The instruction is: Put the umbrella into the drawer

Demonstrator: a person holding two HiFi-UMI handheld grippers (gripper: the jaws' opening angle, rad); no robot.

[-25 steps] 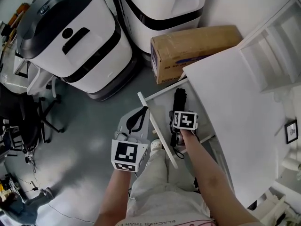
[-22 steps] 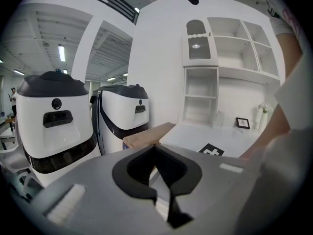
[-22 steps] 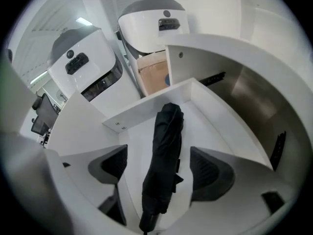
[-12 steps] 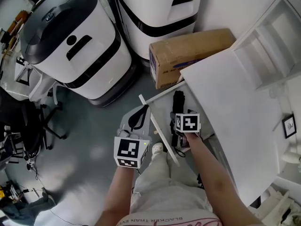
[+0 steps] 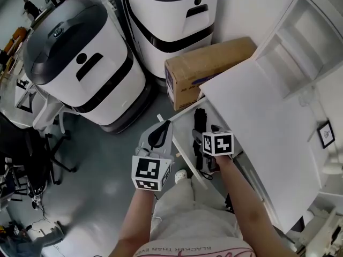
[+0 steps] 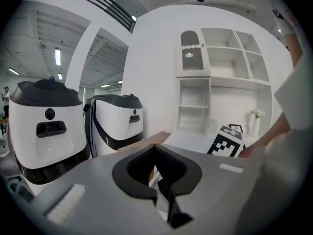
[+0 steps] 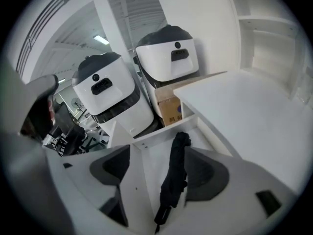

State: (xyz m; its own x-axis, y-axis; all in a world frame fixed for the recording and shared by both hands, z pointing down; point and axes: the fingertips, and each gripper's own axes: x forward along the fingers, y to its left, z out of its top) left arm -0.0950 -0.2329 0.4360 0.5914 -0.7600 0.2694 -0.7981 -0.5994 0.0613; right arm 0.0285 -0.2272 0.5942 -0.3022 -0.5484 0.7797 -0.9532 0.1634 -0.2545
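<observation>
Umbrella (image 7: 175, 173) is placed: under the white counter (image 5: 252, 127), the pulled-out drawer (image 5: 181, 150) holds it, folded and lying lengthwise, so the task looks done, though the drawer stands open. Above it the right hand-held gripper (image 7: 157, 171) hovers released, its jaws spread on nothing. The left hand-held gripper (image 6: 156, 168) is clenched and empty. Since a second ago, the right one has lifted farther from the umbrella, which already lay there.

The drawer (image 5: 184, 131) is open from above; tabletop (image 5: 257, 127) along its right side, cardboard box (image 5: 206, 68) just beyond
</observation>
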